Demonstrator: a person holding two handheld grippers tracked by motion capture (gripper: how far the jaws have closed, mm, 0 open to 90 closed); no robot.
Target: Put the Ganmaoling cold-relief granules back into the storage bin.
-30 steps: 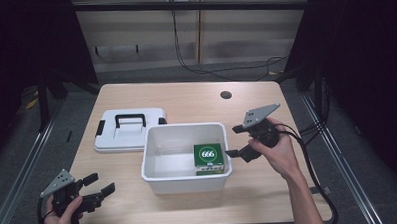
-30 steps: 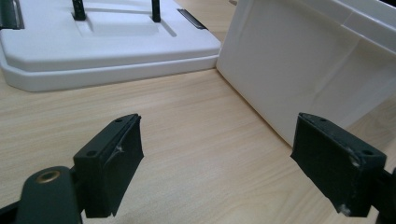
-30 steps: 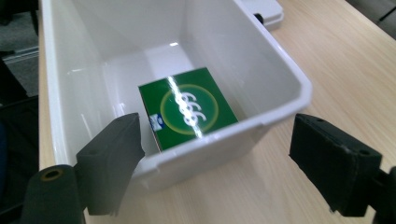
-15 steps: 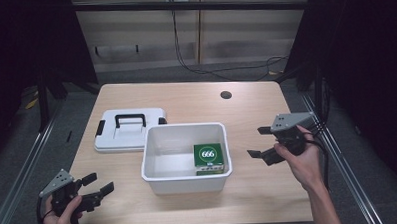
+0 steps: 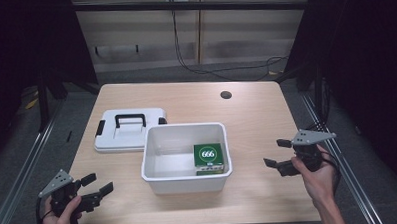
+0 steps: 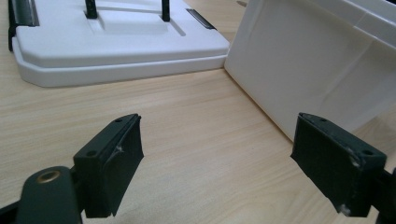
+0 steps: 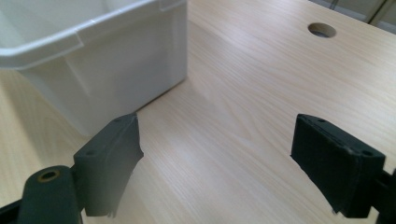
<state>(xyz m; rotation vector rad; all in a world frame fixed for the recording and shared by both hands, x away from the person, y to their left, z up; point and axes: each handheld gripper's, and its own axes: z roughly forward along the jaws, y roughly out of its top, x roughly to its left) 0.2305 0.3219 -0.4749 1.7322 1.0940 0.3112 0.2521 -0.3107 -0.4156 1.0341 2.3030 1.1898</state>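
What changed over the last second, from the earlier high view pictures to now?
The right gripper, open and empty, drew back from beside the white bin toward the table's right edge and the person. Nothing was taken or let go. The left gripper, the lid and the green box in the bin stayed put.

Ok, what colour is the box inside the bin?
Green, with a white circle reading 666; the box shows best in the high view.
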